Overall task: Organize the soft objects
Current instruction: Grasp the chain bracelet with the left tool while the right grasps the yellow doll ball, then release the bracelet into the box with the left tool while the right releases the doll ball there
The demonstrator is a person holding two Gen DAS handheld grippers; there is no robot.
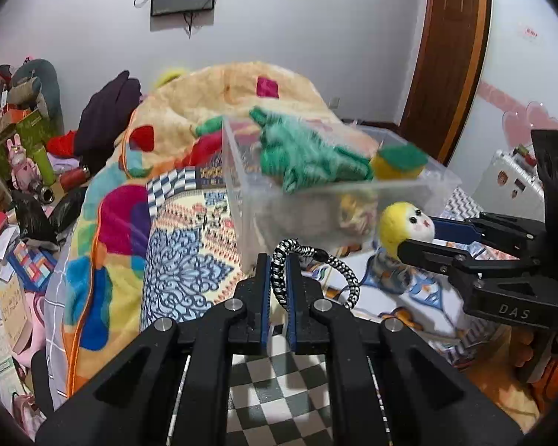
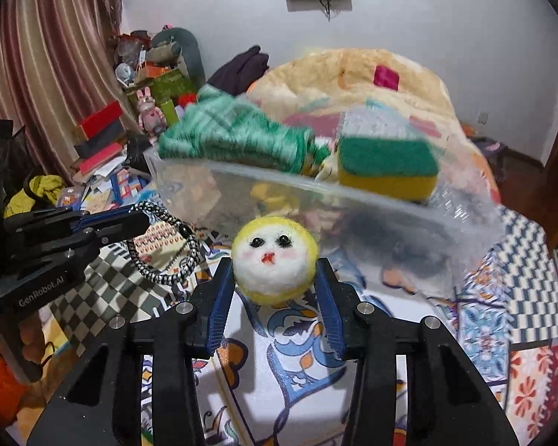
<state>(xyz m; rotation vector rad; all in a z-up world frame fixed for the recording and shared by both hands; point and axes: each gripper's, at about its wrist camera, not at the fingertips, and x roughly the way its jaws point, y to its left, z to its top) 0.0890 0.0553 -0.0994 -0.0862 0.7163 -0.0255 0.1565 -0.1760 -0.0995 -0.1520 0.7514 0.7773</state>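
Two hand-held grippers are working over the bed (image 2: 520, 260), and I am steering both toward the clear plastic bin (image 1: 316, 200). I am clamping the left hand-held gripper (image 1: 279, 264) on a black-and-white braided loop (image 1: 338, 271), whose free length is drooping to the right of the fingers. I am pinching the right hand-held gripper (image 2: 273, 264) on a yellow felt ball (image 2: 273, 258) with a painted face, its blue pads (image 2: 221, 286) pressing on either side. The bin is lying straight ahead of both grippers and just beyond them, its rim higher than either held item. A green knitted cloth (image 2: 234, 137) and a green-and-yellow sponge (image 2: 388, 167) are already sitting inside it. By my judgement the ball is standing nearer the bin wall, so both loads are needing lift before any forward travel.
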